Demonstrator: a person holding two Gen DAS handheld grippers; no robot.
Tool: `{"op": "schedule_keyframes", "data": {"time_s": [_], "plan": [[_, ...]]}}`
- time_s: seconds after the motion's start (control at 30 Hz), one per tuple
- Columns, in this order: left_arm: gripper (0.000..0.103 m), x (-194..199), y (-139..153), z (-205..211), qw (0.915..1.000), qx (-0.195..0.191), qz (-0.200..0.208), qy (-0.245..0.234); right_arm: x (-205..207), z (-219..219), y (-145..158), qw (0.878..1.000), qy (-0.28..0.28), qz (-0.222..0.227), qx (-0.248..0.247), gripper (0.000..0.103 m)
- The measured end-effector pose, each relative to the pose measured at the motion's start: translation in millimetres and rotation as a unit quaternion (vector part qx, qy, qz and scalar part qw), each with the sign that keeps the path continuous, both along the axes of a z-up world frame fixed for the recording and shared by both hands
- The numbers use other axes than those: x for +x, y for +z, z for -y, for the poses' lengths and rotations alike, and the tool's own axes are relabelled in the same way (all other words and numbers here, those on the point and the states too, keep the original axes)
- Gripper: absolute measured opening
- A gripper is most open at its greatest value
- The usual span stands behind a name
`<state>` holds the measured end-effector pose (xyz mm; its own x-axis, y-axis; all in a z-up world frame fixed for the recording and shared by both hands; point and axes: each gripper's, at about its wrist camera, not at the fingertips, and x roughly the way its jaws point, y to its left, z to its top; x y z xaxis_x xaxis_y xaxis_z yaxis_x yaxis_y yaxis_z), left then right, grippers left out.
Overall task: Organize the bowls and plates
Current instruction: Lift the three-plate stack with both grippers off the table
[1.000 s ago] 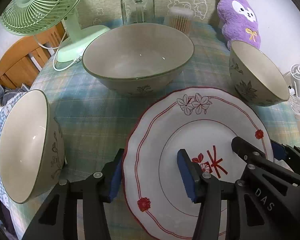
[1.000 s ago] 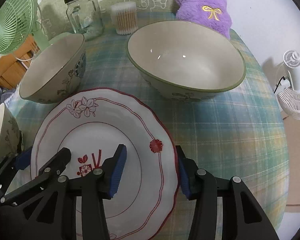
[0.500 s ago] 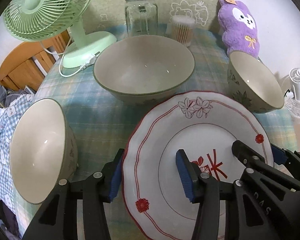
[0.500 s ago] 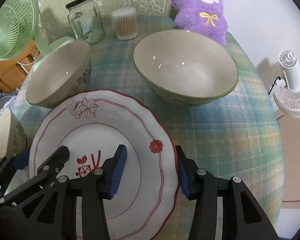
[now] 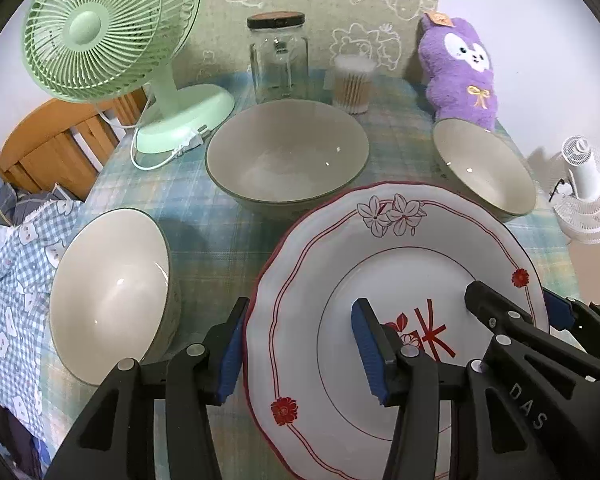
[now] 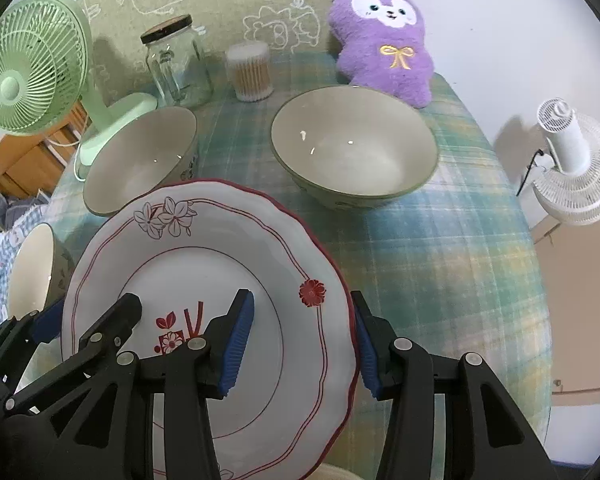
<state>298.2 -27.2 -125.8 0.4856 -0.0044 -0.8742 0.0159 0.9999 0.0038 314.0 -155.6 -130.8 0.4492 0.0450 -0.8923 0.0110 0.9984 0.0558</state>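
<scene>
Two tongs, left tongs point(image 5: 298, 350) and right tongs point(image 6: 302, 344), clamp opposite rims of the plate point(image 5: 400, 264).

Both grippers rise together, carrying the plate point(image 5: 400, 280) up off the tablecloth point(image 6: 440, 248). From the left wrist view the big bowl point(image 5: 286, 160) and the small bowl point(image 5: 112, 292) at the left sit lower and look smaller than a second ago. More of the green fan point(image 5: 104, 28), the jar point(image 5: 278, 56) and the purple toy point(image 6: 384, 32) comes into view. The plate's near rim now overlaps the big bowl's edge.
</scene>
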Motion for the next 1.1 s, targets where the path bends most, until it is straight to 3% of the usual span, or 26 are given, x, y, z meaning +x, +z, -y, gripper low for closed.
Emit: {"op": "schedule_keyframes", "data": {"time_s": [0.47, 1.1], "plan": [[0.051, -52.5, 15.9, -1.5, 0.9996, -0.014, 0.007, -0.021, -58.2, 2.2, 21.7, 1.0, -0.024, 0.011, -0.008, 0.052], [0.051, -124.5, 0.2, 13.1, 0.9973, -0.014, -0.009, -0.071, -147.4, 18.9, 10.5, 0.998, -0.063, -0.002, -0.016, 0.051]]}}
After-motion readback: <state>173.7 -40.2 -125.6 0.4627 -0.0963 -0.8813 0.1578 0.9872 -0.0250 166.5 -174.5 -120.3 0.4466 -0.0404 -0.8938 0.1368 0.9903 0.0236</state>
